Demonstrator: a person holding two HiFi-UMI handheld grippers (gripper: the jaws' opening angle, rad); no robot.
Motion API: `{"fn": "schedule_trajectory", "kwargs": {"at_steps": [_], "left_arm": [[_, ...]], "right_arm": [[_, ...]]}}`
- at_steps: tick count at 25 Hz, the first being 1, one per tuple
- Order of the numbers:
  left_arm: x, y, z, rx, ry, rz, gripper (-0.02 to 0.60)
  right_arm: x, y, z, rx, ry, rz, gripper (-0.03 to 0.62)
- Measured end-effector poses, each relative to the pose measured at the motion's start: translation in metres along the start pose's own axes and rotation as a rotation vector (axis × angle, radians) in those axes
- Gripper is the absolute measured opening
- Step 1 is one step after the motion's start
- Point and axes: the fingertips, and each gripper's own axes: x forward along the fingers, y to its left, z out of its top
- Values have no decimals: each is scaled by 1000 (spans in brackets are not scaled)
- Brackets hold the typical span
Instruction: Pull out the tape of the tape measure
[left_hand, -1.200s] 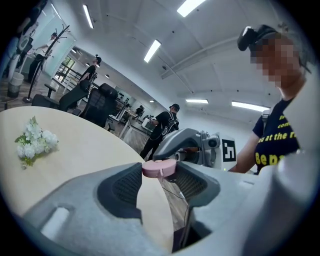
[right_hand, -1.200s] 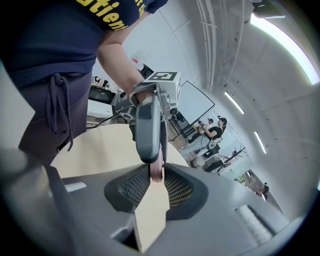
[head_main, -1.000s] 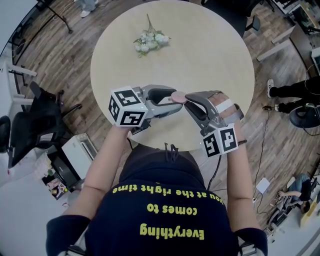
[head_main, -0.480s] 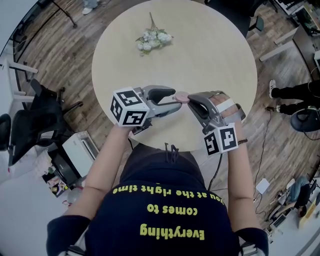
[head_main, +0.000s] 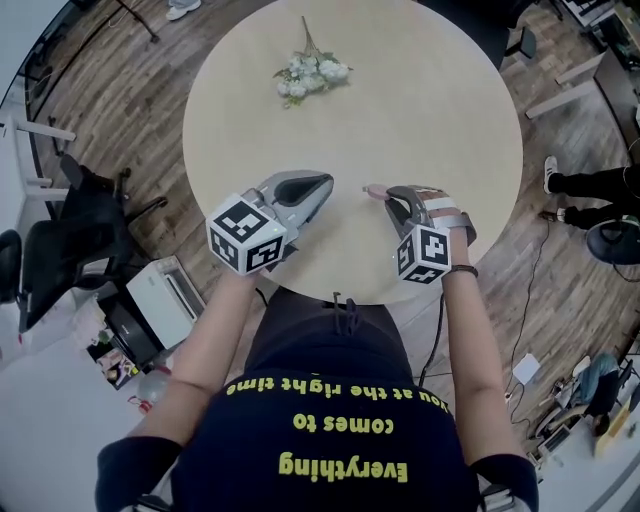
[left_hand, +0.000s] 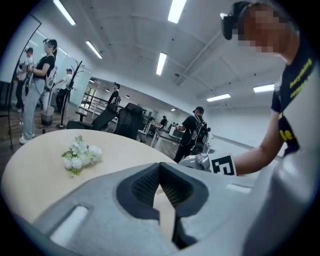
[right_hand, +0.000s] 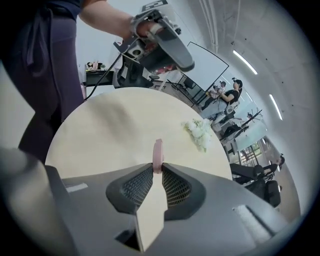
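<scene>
The pink tape measure (head_main: 371, 189) is a small round case. It stands edge-on between the pads of my right gripper (head_main: 388, 194), which is shut on it above the round table (head_main: 430, 100). In the right gripper view the pink tape measure (right_hand: 158, 151) sticks out past the fingertips of the right gripper (right_hand: 157, 169). My left gripper (head_main: 325, 181) hangs a short way to its left, apart from it. Its jaws are shut in the left gripper view (left_hand: 160, 168) and I see nothing between them. No pulled-out tape shows between the two grippers.
A bunch of white artificial flowers (head_main: 312, 74) lies at the table's far side. Beside the table on the left stand a dark office chair (head_main: 85, 215) and a white box (head_main: 160, 300). A person's legs (head_main: 590, 182) show at the right edge.
The left gripper has drawn away leftward from the tape measure and its jaws have shut. The right gripper, still holding the pink case, has shifted slightly right and turned.
</scene>
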Motion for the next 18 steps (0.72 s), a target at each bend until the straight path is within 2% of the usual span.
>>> {"fn": "schedule_trajectory", "kwargs": {"at_steps": [4, 9, 18], "left_arm": [[2, 12, -9, 45, 3, 79, 2], [3, 15, -20, 10, 4, 92, 2], [-18, 27, -36, -26, 18, 150, 2]], "right_arm": [[28, 6, -17, 65, 66, -11, 74], [59, 12, -40, 110, 180, -41, 74], [87, 8, -54, 124, 253, -66, 77]]}}
